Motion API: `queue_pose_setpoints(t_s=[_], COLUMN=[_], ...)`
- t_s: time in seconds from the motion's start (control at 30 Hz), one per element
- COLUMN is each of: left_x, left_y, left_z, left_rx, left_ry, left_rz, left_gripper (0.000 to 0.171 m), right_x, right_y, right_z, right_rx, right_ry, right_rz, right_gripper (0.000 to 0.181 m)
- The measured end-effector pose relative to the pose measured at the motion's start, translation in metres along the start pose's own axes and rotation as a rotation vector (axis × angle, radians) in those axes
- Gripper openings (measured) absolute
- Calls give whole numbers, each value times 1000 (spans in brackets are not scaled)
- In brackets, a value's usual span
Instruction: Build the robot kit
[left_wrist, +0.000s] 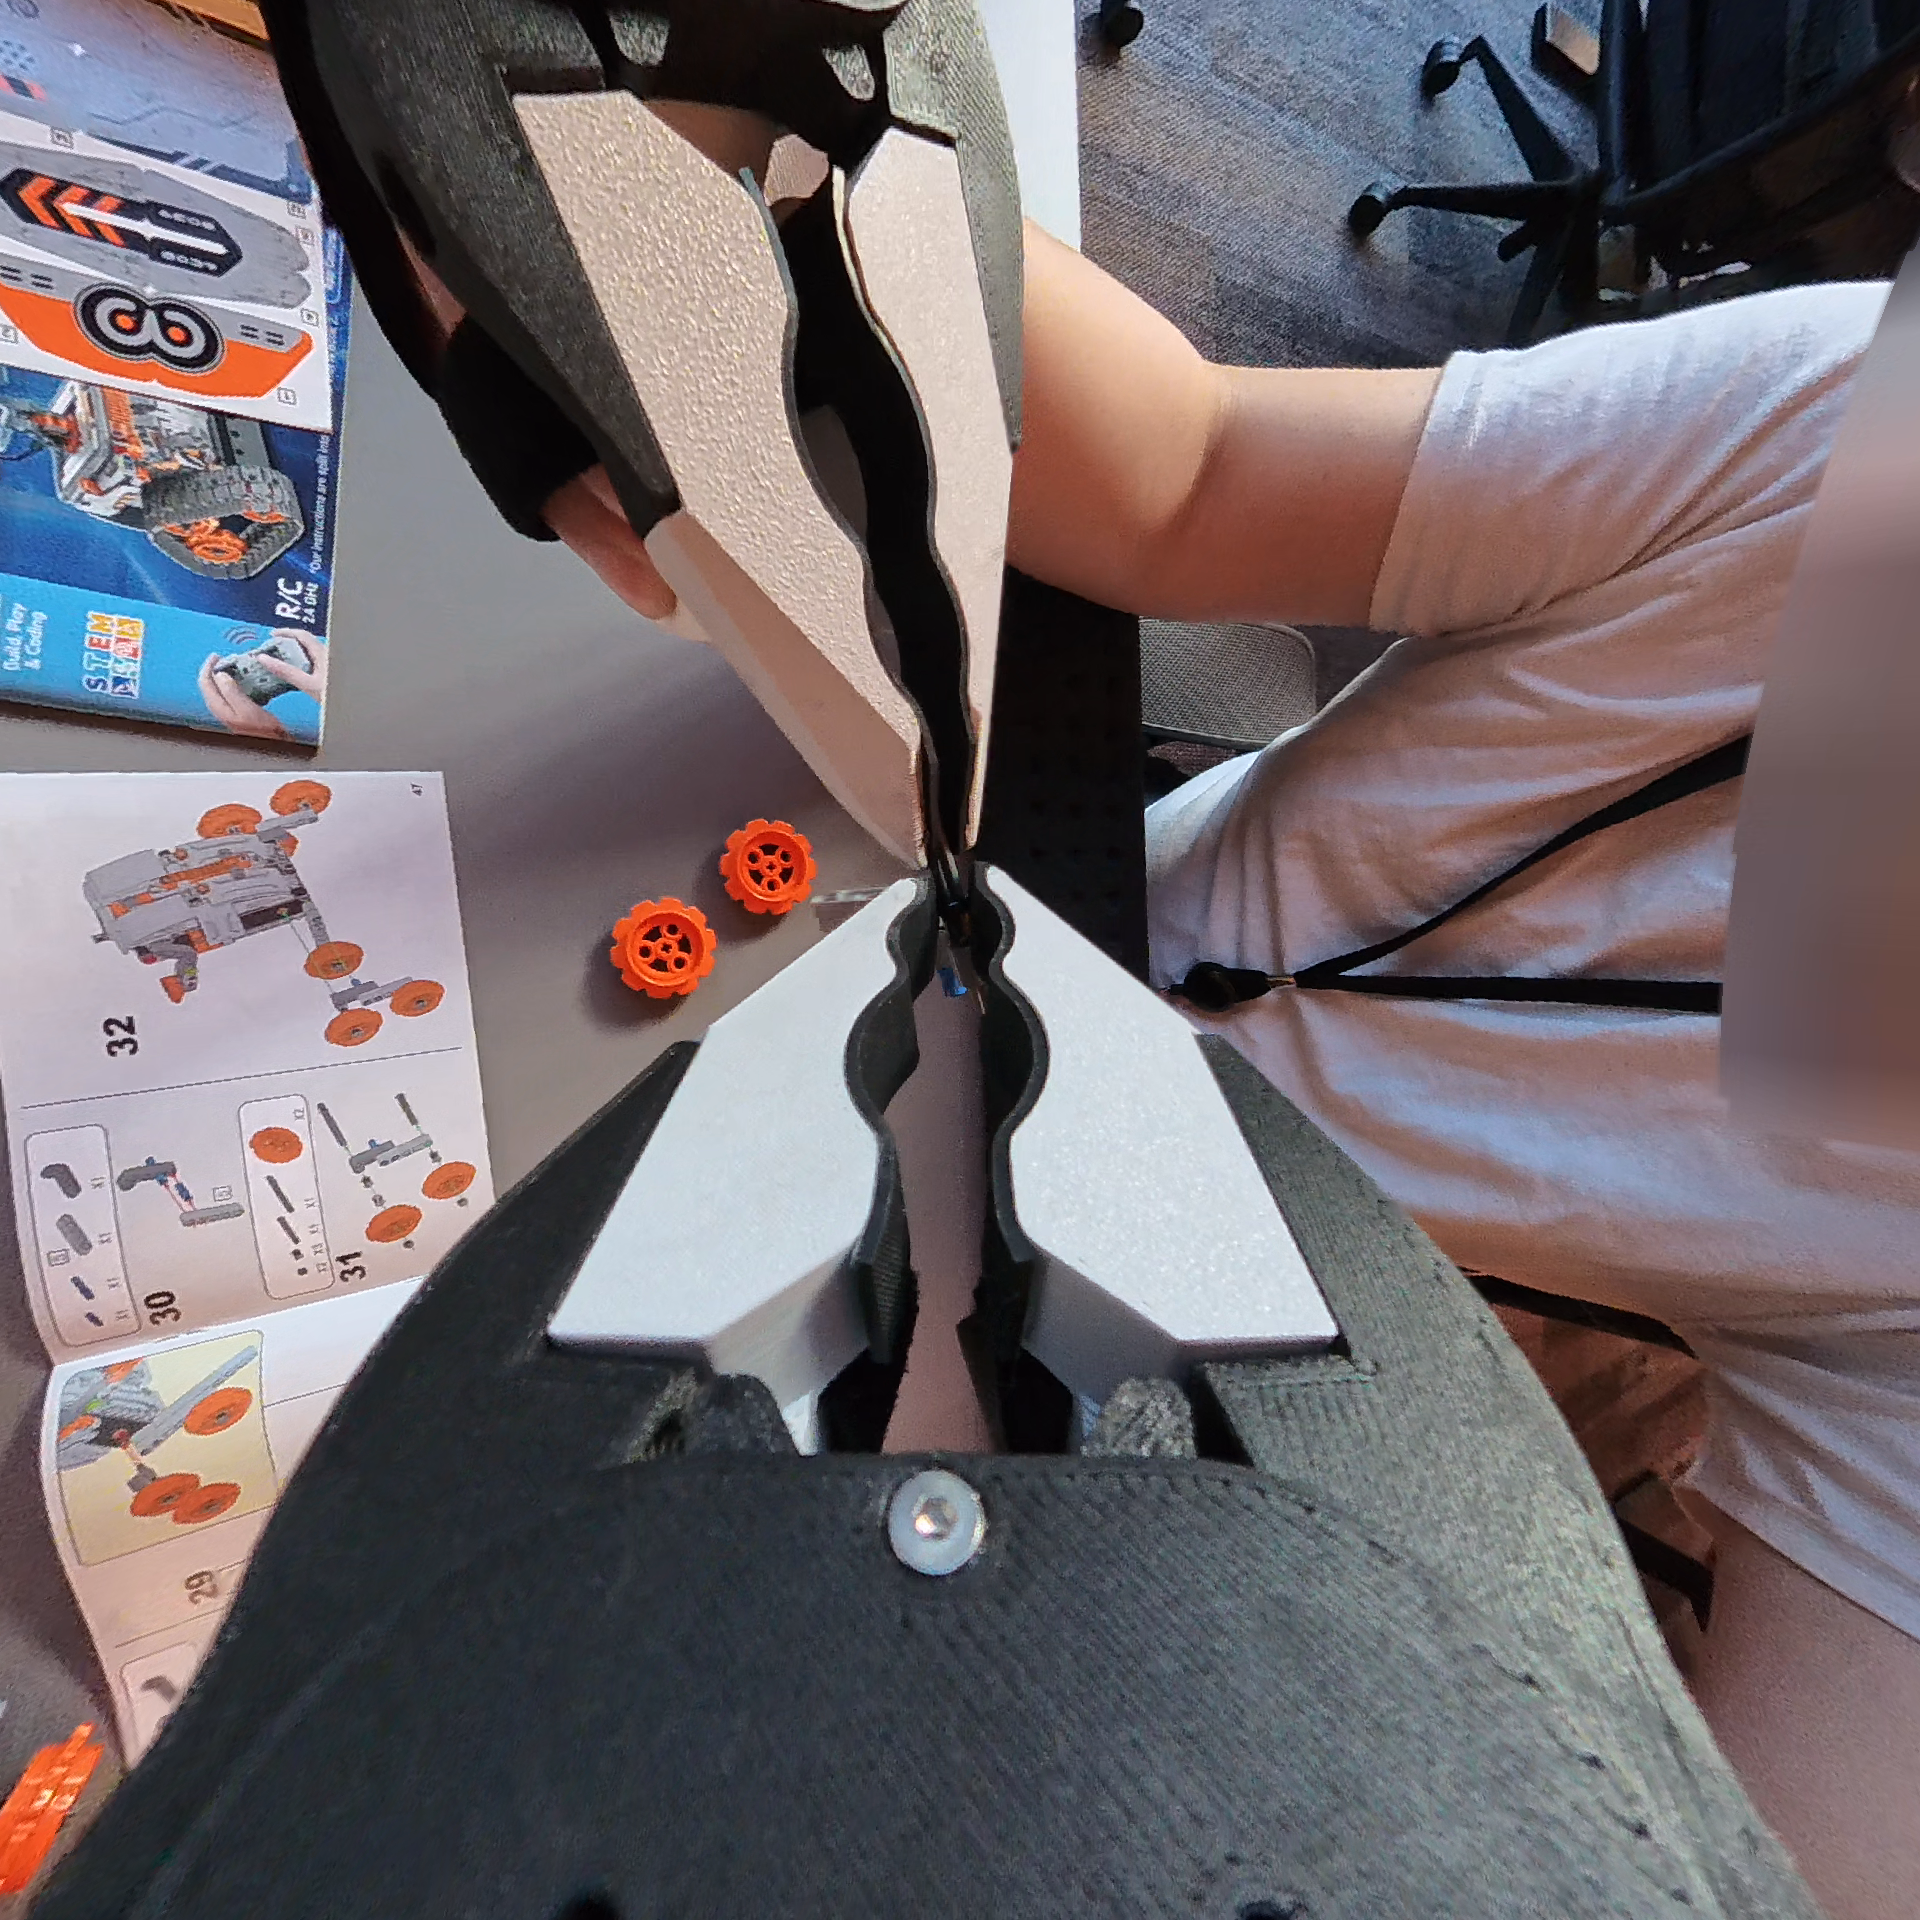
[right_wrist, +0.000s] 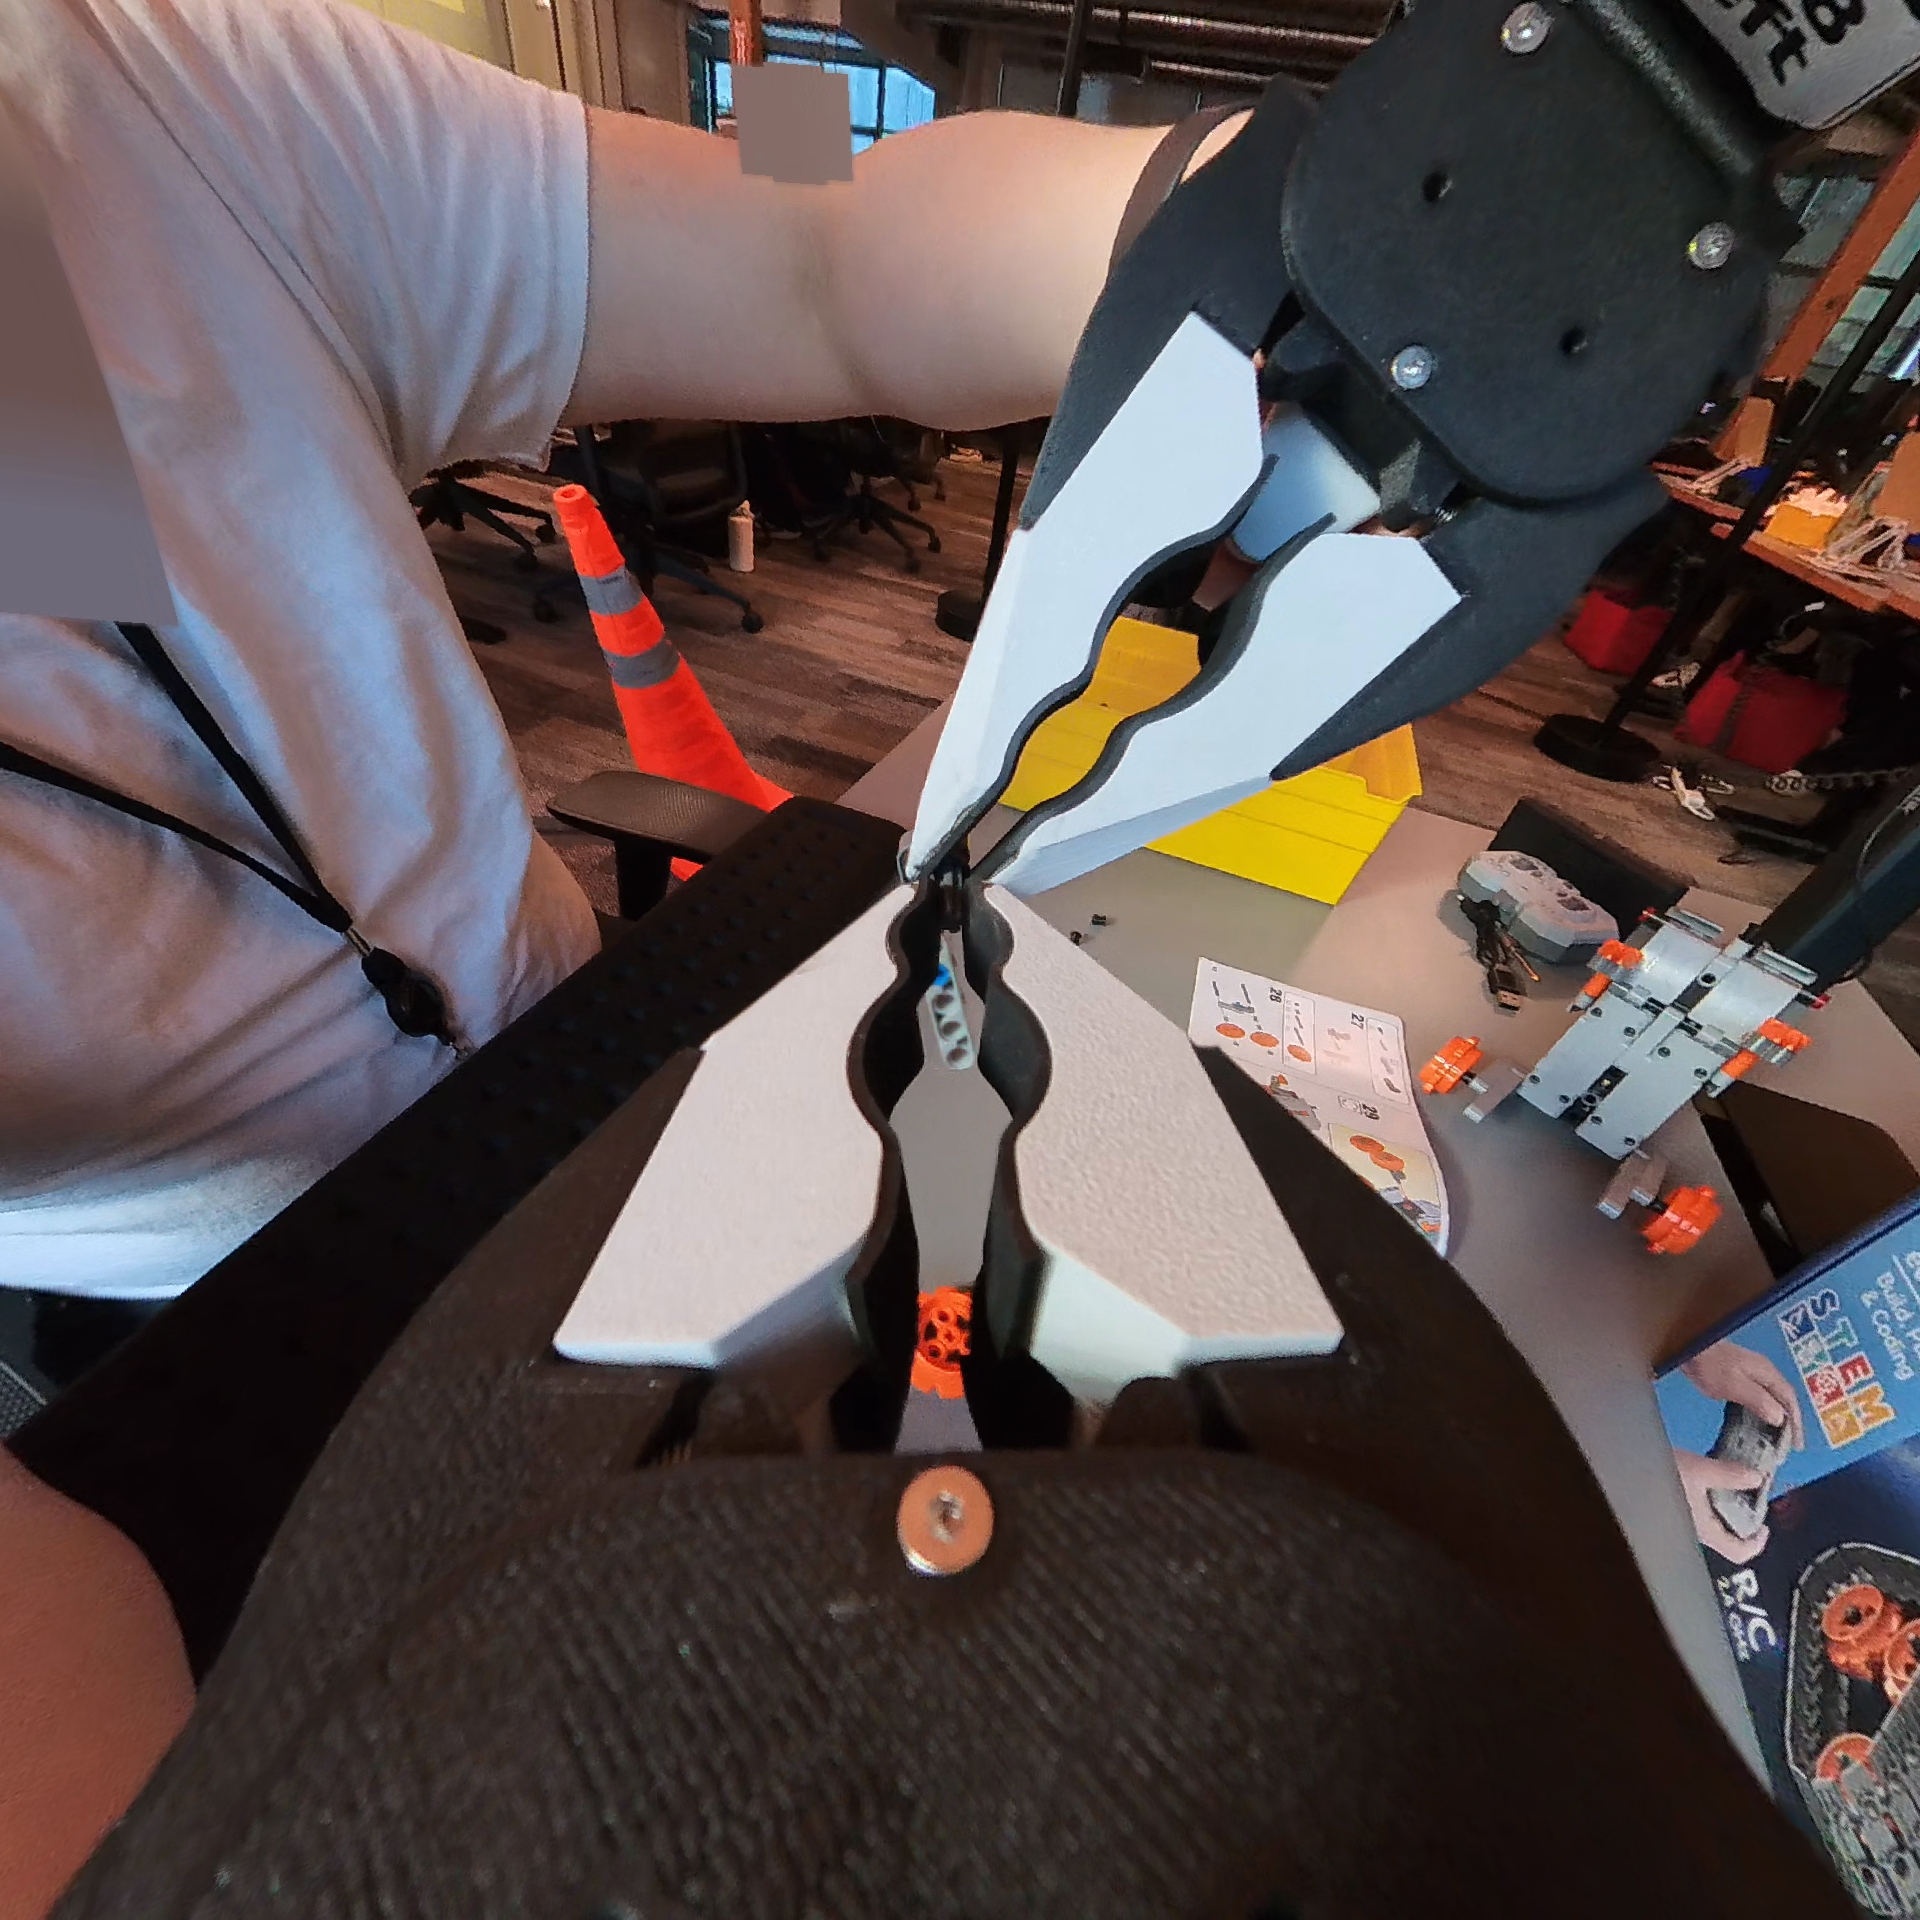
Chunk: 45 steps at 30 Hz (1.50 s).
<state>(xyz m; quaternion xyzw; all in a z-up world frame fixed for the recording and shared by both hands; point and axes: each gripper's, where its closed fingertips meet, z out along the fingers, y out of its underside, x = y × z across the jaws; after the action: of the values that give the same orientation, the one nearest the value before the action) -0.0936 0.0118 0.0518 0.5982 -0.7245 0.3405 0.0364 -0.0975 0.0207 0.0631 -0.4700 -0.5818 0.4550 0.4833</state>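
My left gripper (left_wrist: 951, 902) and my right gripper (right_wrist: 940, 891) meet tip to tip above the grey table (left_wrist: 540, 665). Both are shut on one small assembly: a thin black piece (left_wrist: 948, 883) at the tips, joined to a short grey holed beam (right_wrist: 956, 1016) with a blue pin (left_wrist: 951, 982). The right gripper pinches the beam end; the left gripper pinches the black piece. In the left wrist view the right gripper (left_wrist: 948, 844) comes down from above. In the right wrist view the left gripper (right_wrist: 951, 857) comes in from the upper right. Two orange wheels (left_wrist: 663, 948) (left_wrist: 768, 865) lie just left of the tips.
An open instruction sheet (left_wrist: 239, 1039) and a blue kit box (left_wrist: 156, 468) lie to the left. A part-built grey vehicle (right_wrist: 1683, 1029), a grey remote (right_wrist: 1532, 904) and a yellow bin (right_wrist: 1247, 821) stand farther off. A person in a white shirt (left_wrist: 1507, 831) sits close. Only a small space, under 4 cm, lies between the two pairs of fingers.
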Motion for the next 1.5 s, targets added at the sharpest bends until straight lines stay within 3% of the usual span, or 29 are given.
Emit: queue_pose_setpoints(t_s=[1.5], left_x=[-8], left_y=[-1], left_z=[-3], left_rx=[87], left_ry=[20], left_rz=[-79], left_gripper=[4], right_x=[8], right_y=[6], right_z=[-5], right_rx=[9], right_ry=[33], right_rz=[1], right_gripper=[3])
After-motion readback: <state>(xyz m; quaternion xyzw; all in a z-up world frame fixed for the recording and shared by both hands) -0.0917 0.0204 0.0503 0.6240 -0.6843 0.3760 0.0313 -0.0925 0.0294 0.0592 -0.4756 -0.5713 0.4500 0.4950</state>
